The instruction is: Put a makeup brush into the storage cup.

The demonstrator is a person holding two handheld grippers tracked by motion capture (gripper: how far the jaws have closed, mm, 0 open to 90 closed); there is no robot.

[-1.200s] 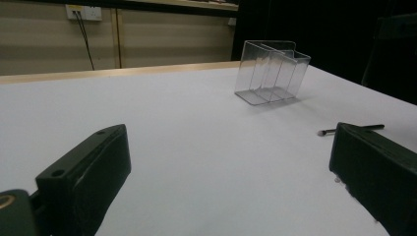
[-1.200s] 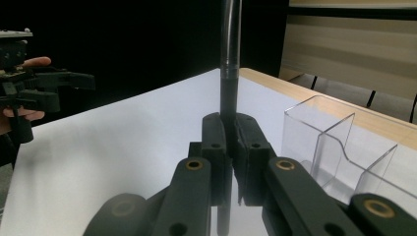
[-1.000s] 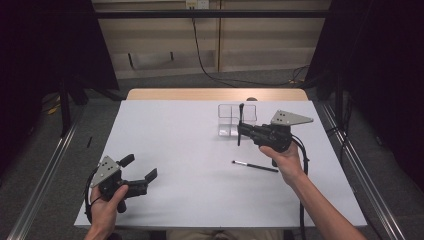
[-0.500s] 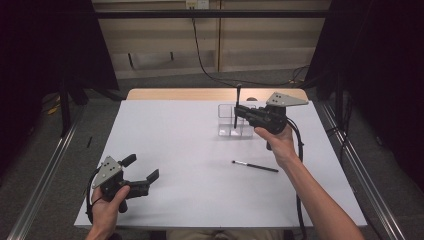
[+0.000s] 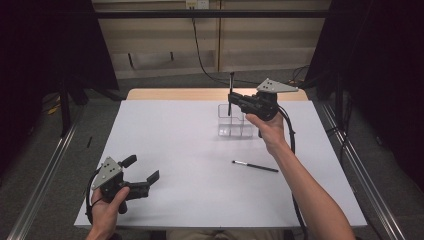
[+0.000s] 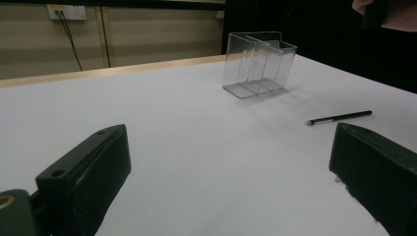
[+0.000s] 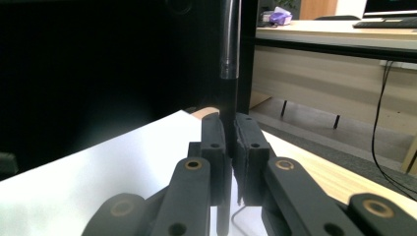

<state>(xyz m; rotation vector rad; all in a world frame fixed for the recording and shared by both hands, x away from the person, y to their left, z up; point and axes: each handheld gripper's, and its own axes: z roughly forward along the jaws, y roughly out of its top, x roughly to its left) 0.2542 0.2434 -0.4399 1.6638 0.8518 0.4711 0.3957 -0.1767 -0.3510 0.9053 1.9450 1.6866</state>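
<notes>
While the right gripper [image 5: 231,96] clamps one brush [image 5: 230,92] upright above the clear organiser [image 5: 235,121] | none looks stowed yet; second brush [image 5: 255,166] lies on the table [image 5: 175,150], well apart | left gripper [image 5: 142,175] released, idle | judged early.

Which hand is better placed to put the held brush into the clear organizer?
Right. The right gripper is shut on an upright brush just above the clear organizer; the left gripper waits open, far away.
</notes>
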